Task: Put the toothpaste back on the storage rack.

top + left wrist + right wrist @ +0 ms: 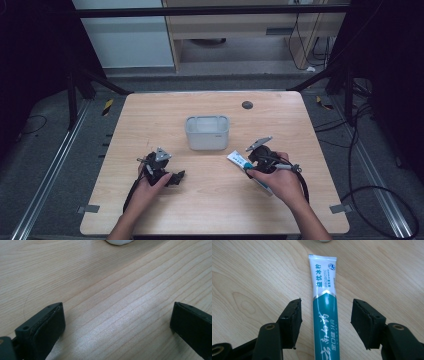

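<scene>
Pale wood makes up the table, and a white and teal toothpaste tube lies flat on it toward the person's right side. The right gripper sits low over the tube with its jaws spread apart, one on each side of the tube's teal half, and neither pad touches it. In the high view the right hand holds that gripper just in front of a small whitish bin that stands near the middle of the table, and the tube's white end pokes out to the left of the gripper, close to the bin's lower right corner. The left gripper is also wide open, with bare wood grain between its two black jaws and nothing held. In the high view the left hand holds it low over the table, left of the bin and well apart from the tube. A dark round spot marks the table's far side.
</scene>
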